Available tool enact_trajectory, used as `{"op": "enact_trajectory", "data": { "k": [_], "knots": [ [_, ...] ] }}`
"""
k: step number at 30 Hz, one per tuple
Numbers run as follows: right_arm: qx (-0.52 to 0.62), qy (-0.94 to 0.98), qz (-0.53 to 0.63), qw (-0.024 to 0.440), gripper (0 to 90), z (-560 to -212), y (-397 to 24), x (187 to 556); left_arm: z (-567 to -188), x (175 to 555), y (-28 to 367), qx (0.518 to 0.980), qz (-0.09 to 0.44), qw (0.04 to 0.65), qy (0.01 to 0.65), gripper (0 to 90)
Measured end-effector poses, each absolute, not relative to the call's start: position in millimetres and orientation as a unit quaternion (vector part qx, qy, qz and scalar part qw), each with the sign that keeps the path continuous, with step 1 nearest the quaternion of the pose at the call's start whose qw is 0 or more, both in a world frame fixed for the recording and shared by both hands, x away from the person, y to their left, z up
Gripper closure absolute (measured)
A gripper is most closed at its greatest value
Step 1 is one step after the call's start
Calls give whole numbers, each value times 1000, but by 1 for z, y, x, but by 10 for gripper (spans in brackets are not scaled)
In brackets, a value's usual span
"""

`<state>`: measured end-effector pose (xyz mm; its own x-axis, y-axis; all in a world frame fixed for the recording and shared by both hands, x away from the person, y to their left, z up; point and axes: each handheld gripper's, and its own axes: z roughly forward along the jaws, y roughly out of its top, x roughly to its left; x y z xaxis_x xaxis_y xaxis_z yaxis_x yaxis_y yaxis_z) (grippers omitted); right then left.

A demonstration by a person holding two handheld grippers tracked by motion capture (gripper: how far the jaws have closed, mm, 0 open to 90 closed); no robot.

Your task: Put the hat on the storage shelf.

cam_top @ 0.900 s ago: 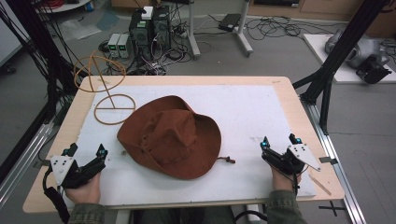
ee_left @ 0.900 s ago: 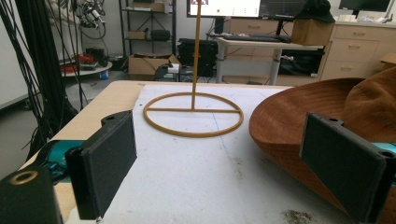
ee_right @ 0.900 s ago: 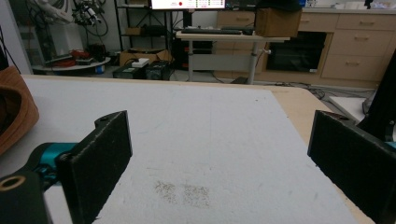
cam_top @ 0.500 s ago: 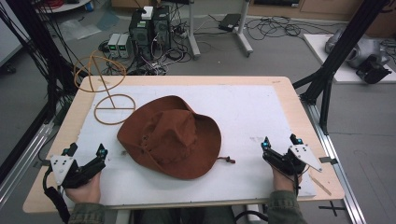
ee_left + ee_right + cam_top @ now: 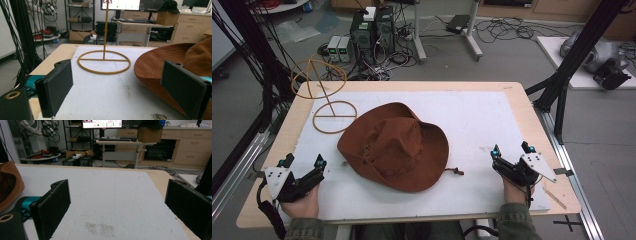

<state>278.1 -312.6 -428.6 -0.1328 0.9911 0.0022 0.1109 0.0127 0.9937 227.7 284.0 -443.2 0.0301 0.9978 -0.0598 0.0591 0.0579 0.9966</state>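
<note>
Two claws sit at the near edge of the bench, both spread wide with nothing between the pads. Left claw point(image 5: 303, 165) rests at the near-left corner, jaws aimed toward the hat, bare white mat in front of it. Right claw point(image 5: 510, 152) rests at the near-right side, close to the mat's right edge and the wooden bench point(image 5: 532, 115) rim beyond; in the right gripper view open white mat point(image 5: 112, 195) runs ahead to the far edge. Plenty of free room on the right half and along the far strip.

Brown hat point(image 5: 394, 146) lies mid-bench, between the claws, well apart from the right one, nearer the left one. Crown up, dented, wide floppy brim curling up at the back, suede-like brick-brown, stitched band, thin cord point(image 5: 454, 171) trailing off the brim toward the right claw. Wire hat stand point(image 5: 326, 102) stands upright at the far-left corner, its ring base just beside the brim; touching or not, cannot tell.
</note>
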Motion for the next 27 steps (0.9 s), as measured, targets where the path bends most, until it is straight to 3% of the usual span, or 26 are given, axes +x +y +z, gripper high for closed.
{"op": "enact_trajectory", "data": {
  "k": [16,27],
  "knots": [
    [428,608,534,402,53,-405,-283,293,-443,225,286,505,461,510,522,112],
    [382,662,558,324,35,-396,-241,312,-442,225,290,497,455,518,527,112]
  ]
}}
